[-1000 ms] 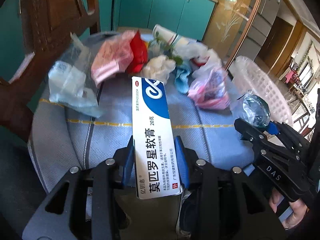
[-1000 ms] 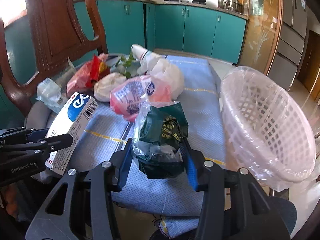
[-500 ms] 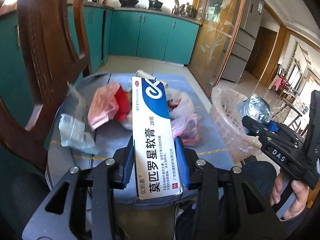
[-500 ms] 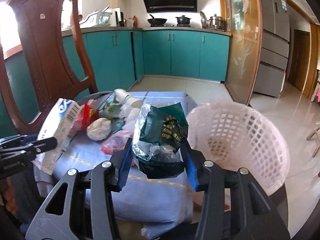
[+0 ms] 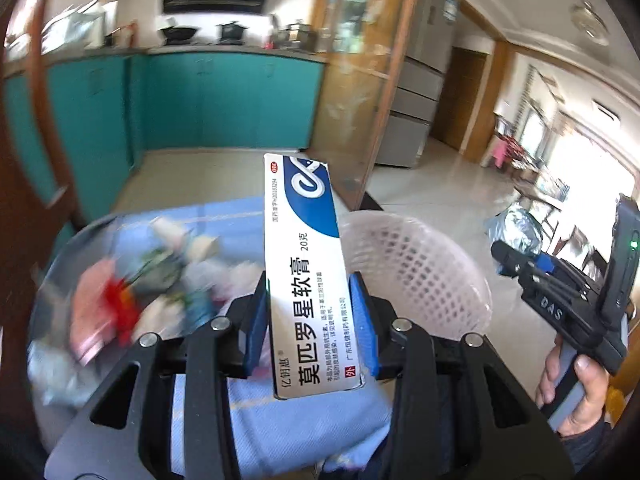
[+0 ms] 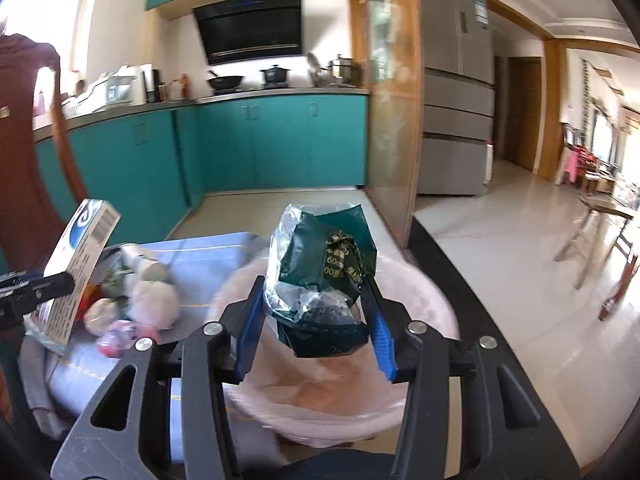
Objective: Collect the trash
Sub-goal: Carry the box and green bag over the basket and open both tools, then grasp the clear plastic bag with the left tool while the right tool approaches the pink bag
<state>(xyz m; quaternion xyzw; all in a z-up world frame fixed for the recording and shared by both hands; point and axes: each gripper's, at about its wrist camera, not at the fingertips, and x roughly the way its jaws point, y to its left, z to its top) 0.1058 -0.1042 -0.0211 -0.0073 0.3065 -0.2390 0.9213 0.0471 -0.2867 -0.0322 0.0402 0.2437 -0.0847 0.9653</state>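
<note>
Since the earlier frames, both grippers have been lifted away from the cloth-covered table (image 5: 280,412), and the views have been swung up so that the teal cabinets (image 6: 280,144) and the kitchen counter now fill the background; the white plastic basket (image 5: 420,276) has been brought in beneath and ahead of the loads. The left gripper (image 5: 312,320) is clamped on an ointment box (image 5: 308,280), its blue pads pressed against both long sides. The box is long and narrow, white with a blue curved band and white logo at the far end, with bold Chinese lettering printed in dark blue along its length and a small red mark at the near end. It is held pointing away from the camera, raised above the table edge, with the basket just to its right. The right gripper (image 6: 316,320) is closed on a crumpled wrapper (image 6: 320,276), a dark green packet with gold printing, bundled with clear, shiny plastic film. It is held directly over the basket (image 6: 320,420), whose pinkish-white lattice wall is blurred. In the left wrist view the right gripper (image 5: 516,256) is seen at the far right, with a hand (image 5: 576,396) around its handle. The remaining trash pile (image 5: 152,288) is left on the blue cloth, smeared by blur: pink, red, white and green pieces lying close together.
</note>
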